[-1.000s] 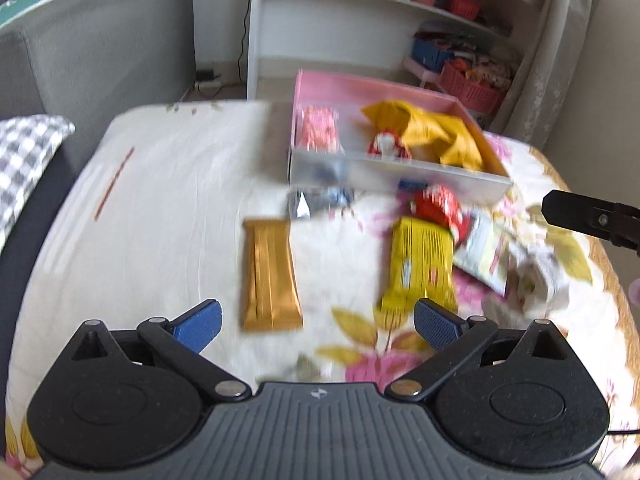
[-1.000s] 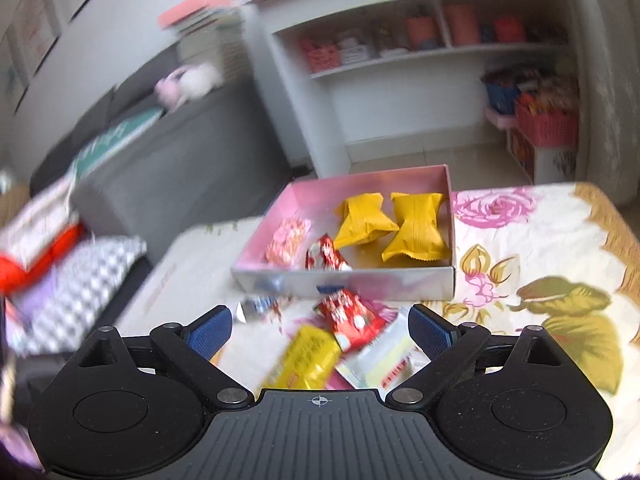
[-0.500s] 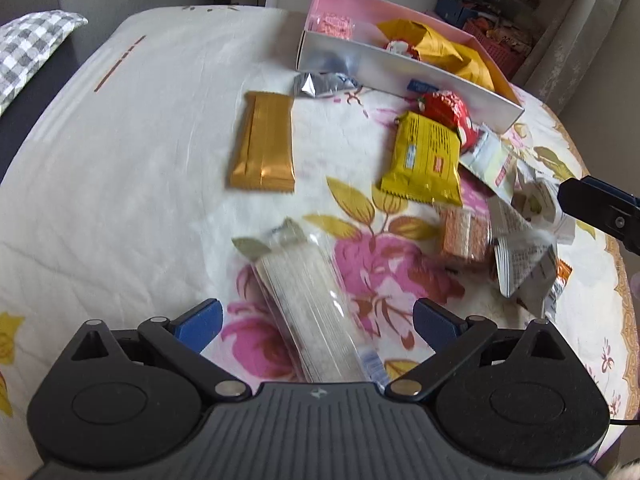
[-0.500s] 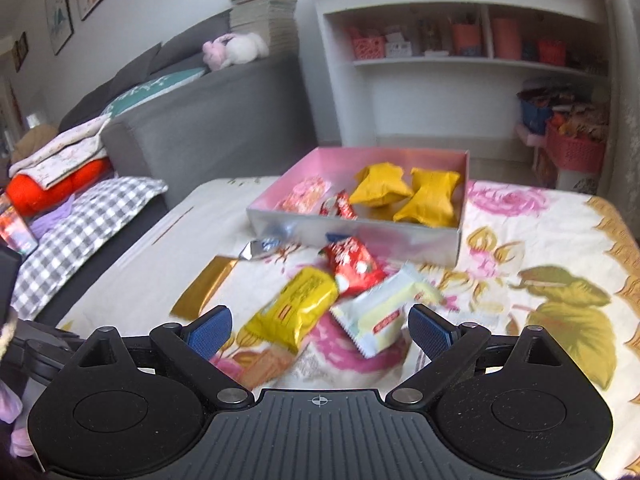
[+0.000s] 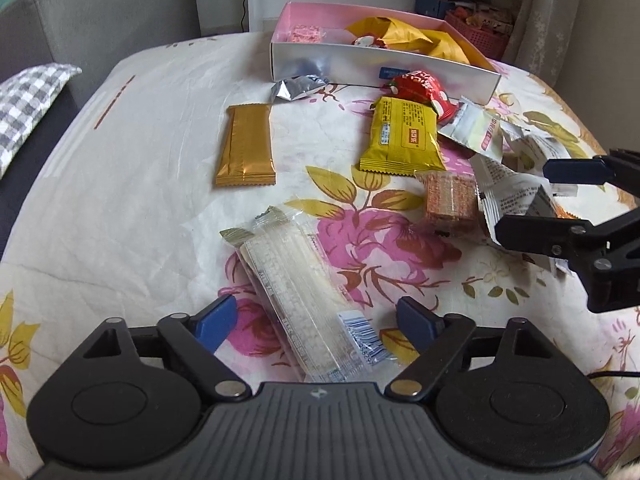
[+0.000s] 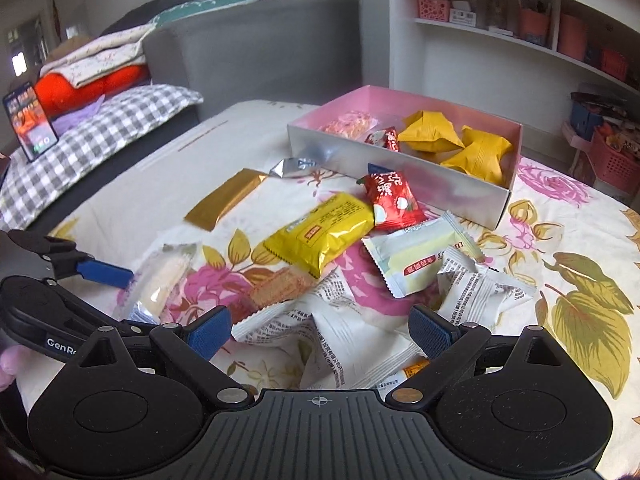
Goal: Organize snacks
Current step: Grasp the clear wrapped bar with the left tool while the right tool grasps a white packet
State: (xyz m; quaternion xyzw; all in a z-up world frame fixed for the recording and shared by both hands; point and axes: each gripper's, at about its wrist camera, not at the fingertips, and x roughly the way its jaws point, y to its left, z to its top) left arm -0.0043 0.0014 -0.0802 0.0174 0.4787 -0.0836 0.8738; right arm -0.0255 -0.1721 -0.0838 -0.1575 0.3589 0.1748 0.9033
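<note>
A long clear wafer packet (image 5: 304, 300) lies on the floral cloth between the blue pads of my left gripper (image 5: 317, 320). The jaws are closing, with a gap still showing on each side of the packet. My right gripper (image 6: 320, 332) stands open low over crumpled white printed packets (image 6: 332, 332). Further back lie a gold bar (image 5: 245, 146), a yellow packet (image 5: 402, 136), a red packet (image 5: 420, 86), a silver packet (image 5: 298, 86), a brown wafer square (image 5: 450, 200) and a white-green packet (image 6: 420, 256). The pink box (image 5: 380, 66) holds yellow, pink and red snacks.
A grey sofa (image 6: 256, 52) with a checked pillow (image 6: 100, 136) and a propped phone (image 6: 30, 120) stands left of the table. White shelves (image 6: 480, 52) and red baskets (image 6: 616, 164) are behind the box. The cloth's left part (image 5: 132, 208) is bare.
My left gripper came lower and closer over the clear packet and its jaws narrowed. My right gripper sank and levelled out toward the white packets and now shows in the left wrist view.
</note>
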